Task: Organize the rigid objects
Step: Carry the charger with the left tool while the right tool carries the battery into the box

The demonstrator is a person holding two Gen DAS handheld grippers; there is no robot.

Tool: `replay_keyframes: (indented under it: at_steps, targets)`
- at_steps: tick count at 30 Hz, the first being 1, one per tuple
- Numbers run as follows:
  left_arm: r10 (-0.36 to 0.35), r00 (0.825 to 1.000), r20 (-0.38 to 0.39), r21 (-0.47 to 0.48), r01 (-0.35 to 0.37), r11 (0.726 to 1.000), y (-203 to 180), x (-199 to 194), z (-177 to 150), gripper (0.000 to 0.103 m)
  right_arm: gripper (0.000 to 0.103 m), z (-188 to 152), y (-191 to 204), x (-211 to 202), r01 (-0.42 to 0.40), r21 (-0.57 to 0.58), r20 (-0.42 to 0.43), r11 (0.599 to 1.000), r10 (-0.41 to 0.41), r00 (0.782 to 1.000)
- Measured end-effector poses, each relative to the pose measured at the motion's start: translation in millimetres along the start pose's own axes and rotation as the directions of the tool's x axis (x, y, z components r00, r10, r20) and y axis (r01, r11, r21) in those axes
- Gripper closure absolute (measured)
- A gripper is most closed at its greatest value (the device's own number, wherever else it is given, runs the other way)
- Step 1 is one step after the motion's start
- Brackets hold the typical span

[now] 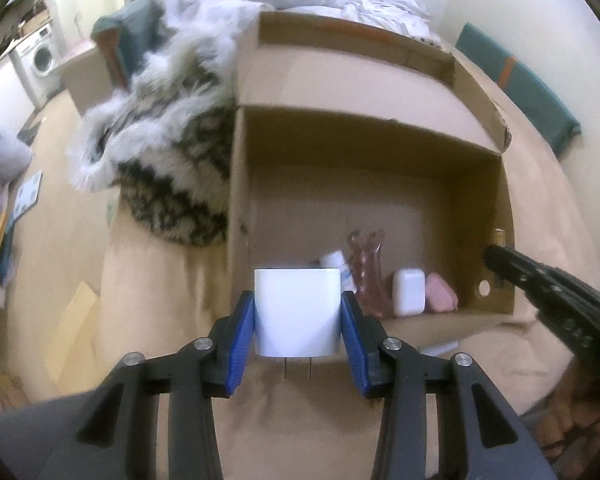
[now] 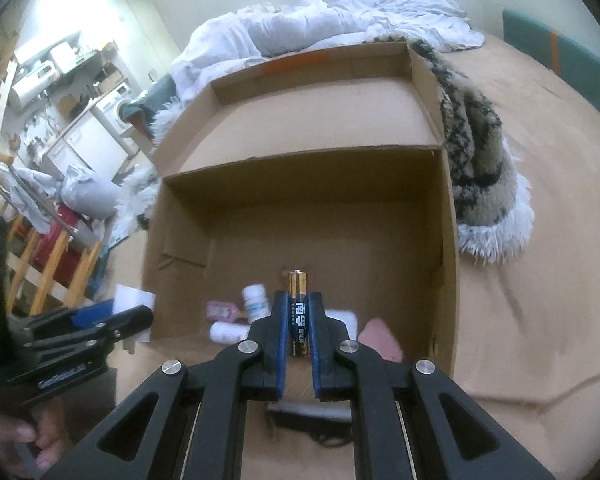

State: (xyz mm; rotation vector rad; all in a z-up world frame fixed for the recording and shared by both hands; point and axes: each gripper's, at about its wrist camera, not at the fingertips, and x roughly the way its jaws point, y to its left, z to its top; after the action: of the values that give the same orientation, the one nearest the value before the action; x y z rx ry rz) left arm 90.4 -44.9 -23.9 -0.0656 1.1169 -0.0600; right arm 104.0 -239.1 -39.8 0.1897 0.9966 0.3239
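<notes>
Bed, box, charger-gripping left tool

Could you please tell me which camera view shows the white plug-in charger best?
The left wrist view: the white rectangular plug-in charger sits centred, sharp, between the left gripper's blue pads, both metal prongs visible. The right wrist view shows that gripper only at the left edge, with a blurred white sliver of the charger.

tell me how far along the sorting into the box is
Done: a white case, pink item and small bottles already lie in the cardboard box. In hand: left tongs grip a white charger; right tongs grip a battery. Left: dropping both into the box.
</notes>
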Motion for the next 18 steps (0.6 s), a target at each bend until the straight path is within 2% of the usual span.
replay_keyframes:
  at_steps: [5,10,14,18]
  targets:
    - [0.029,0.999,0.012,0.069,-0.030,0.997,-17.3,18.6,18.8,0.065,0.092,9.7,-9.8,27.1,0.048,-0.006,-0.044,0.999,-0.049,0.998]
    - [0.032,0.999,-0.012,0.100,-0.031,0.994,-25.2,46.2,22.9,0.065,0.092,8.8,-16.3,42.3,0.070,0.015,-0.088,0.997,-0.068,0.994]
    - [0.024,0.999,-0.029,0.096,-0.021,0.995,-26.2,61.8,16.0,0.065,0.092,6.0,-16.3,49.4,0.075,0.012,-0.110,0.997,-0.073,0.991]
    - [-0.001,0.998,-0.062,0.063,0.005,0.998,-24.4,70.6,10.2,0.065,0.092,-2.3,-21.3,63.1,0.099,0.031,-0.175,0.995,-0.092,0.980]
